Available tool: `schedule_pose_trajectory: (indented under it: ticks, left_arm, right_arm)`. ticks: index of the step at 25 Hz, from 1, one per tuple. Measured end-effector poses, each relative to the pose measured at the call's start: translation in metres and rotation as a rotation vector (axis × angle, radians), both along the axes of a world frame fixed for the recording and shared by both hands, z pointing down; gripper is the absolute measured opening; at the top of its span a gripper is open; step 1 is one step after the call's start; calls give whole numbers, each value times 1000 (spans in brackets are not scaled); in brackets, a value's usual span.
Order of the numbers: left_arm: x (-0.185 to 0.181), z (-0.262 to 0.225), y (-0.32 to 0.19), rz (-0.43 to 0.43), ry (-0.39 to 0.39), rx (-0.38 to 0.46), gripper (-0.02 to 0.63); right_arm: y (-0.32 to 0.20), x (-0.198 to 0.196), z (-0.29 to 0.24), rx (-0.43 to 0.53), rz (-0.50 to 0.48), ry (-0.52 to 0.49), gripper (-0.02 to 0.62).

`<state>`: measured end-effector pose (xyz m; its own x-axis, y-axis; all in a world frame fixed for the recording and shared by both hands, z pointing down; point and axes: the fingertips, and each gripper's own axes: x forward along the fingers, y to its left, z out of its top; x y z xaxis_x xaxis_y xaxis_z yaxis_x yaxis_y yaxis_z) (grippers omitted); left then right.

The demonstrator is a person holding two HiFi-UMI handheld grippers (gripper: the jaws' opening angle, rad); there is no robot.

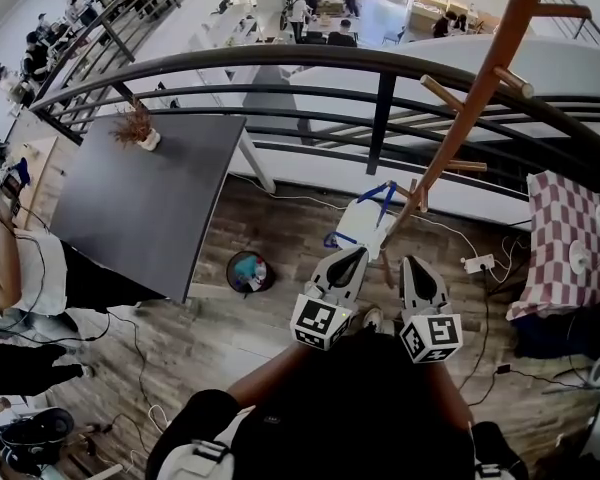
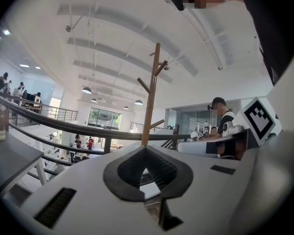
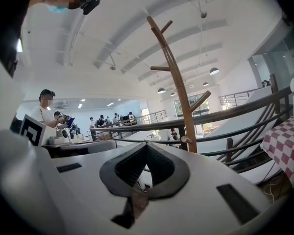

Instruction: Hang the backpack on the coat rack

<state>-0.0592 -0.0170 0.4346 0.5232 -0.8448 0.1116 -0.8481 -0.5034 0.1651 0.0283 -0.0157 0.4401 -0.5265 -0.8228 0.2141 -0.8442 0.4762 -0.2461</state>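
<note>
A tall wooden coat rack (image 1: 458,133) with side pegs rises from the wood floor just beyond my grippers; it also stands ahead in the left gripper view (image 2: 151,97) and the right gripper view (image 3: 179,87). At its foot lies a white backpack (image 1: 365,223) with blue straps, flat on the floor. My left gripper (image 1: 352,253) hovers just short of the backpack, its jaws together and empty (image 2: 146,148). The right gripper (image 1: 417,263) is beside it near the rack's base, also shut on nothing (image 3: 147,145).
A black curved railing (image 1: 380,68) runs behind the rack. A dark table (image 1: 150,208) with a small potted plant (image 1: 138,128) stands left, with a round teal bin (image 1: 248,271) by its corner. A checkered tablecloth (image 1: 565,238) and a power strip (image 1: 477,264) are right. People stand at the left.
</note>
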Motion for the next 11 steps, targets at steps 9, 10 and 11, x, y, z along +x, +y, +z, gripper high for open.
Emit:
schedule_pose_trajectory:
  ticks: [9, 10, 11]
  left_arm:
    - [-1, -3, -1, 3, -7, 4, 8]
    - [-1, -2, -1, 5, -9, 5, 8]
    - [0, -2, 0, 7, -10, 5, 8]
  right_arm:
    - [-2, -2, -2, 6, 0, -6, 12]
    - [-2, -2, -2, 5, 0, -6, 12]
    - [-2, -2, -2, 5, -1, -7, 12]
